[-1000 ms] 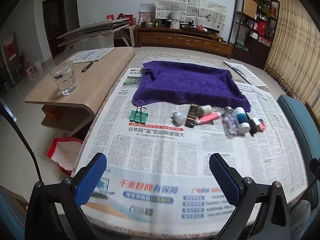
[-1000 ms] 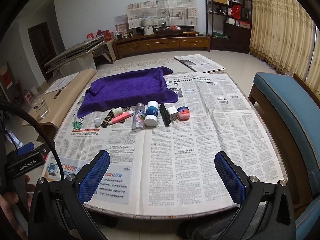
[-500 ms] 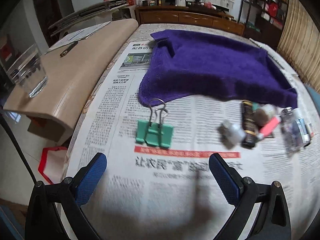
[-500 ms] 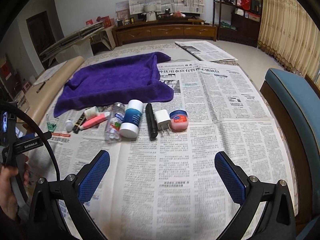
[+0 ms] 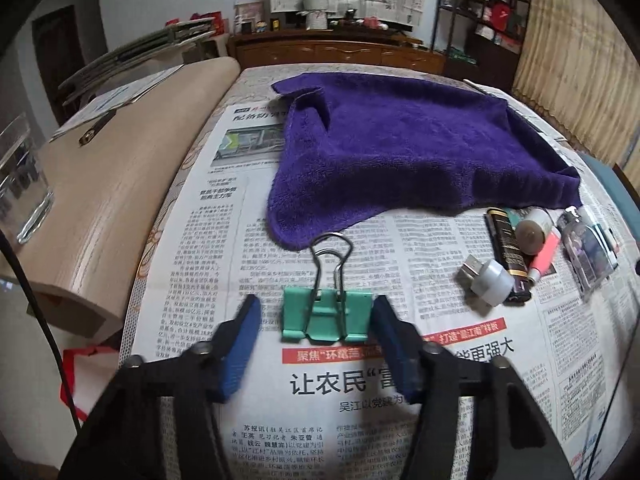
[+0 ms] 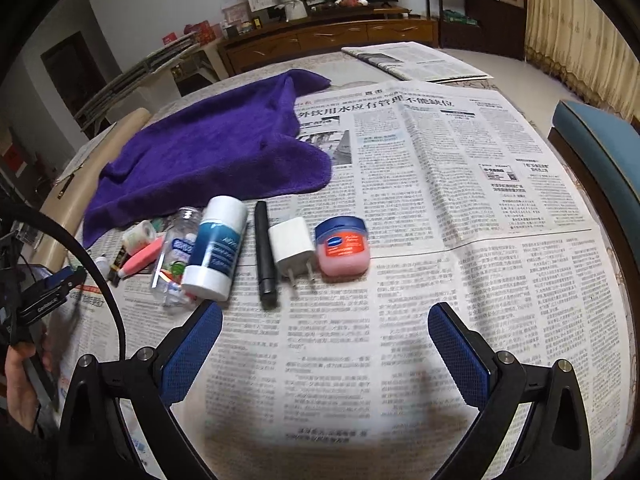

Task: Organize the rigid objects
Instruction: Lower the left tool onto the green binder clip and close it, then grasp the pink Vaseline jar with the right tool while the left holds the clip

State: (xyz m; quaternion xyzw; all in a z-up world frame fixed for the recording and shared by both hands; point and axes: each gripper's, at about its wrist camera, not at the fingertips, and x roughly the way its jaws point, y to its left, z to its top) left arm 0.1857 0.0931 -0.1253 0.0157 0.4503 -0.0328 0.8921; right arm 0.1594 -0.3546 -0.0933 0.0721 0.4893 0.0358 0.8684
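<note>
A green binder clip lies on the newspaper-covered table. My left gripper is low over it, its blue fingers either side of the clip body, partly closed but with gaps showing. A purple towel lies behind. A row of small items lies right of the clip: white USB plug, black lighter, pink tube. My right gripper is open and empty, in front of a white-blue bottle, black pen, white charger and pink jar.
A beige side table with a water glass stands on the left. A blue chair stands on the right. The purple towel also shows in the right wrist view. A cabinet stands at the far wall.
My left gripper moved forward and down to the green clip and narrowed around it. My right gripper moved closer to the row of items and stayed open.
</note>
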